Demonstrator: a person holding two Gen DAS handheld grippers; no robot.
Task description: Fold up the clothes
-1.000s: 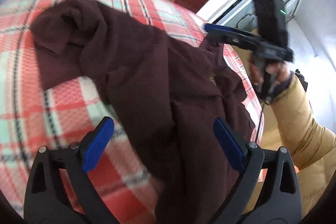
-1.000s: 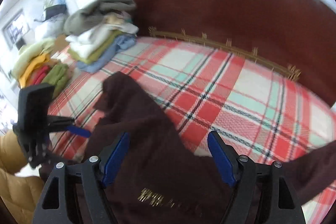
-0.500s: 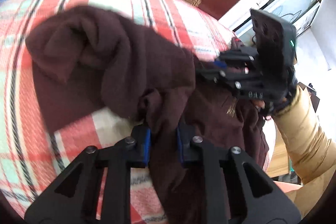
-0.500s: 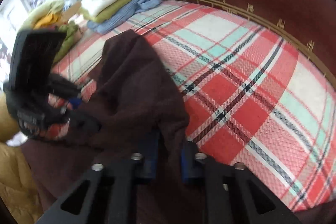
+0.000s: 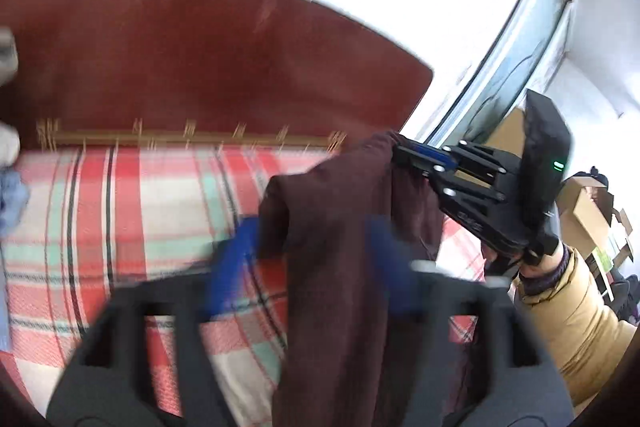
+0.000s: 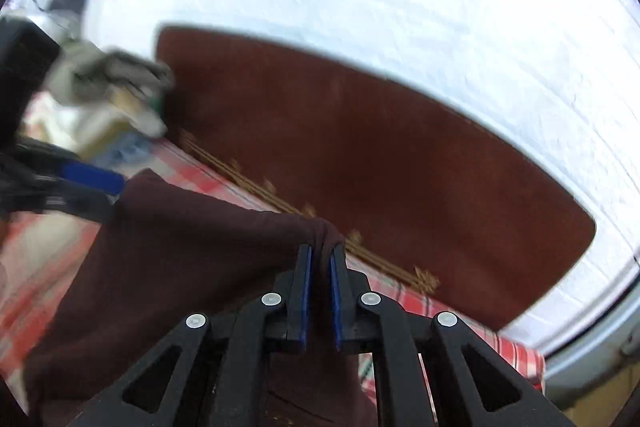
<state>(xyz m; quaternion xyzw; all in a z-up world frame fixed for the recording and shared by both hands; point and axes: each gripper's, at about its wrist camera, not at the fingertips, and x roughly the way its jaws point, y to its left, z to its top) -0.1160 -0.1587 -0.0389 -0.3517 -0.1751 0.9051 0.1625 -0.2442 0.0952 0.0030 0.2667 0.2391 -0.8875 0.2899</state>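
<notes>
Garment [image 5: 344, 267] first: the dark maroon top hangs lifted off the bed [image 5: 120, 227], draped between my two tongs, where half a second ago it still lay bunched on the plaid cover. The headboard [image 5: 200, 67] stands beyond both tongs. My right tongs [image 6: 320, 259] are pressed together on a fold of the cloth, pinching its upper edge. My left tongs [image 5: 312, 259] were clamped on it a moment ago and have just been opening; they now stand spread, blurred, the cloth hanging loose between them. I judge the right alone carries it, so the left must regrip before I can spread it flat.
</notes>
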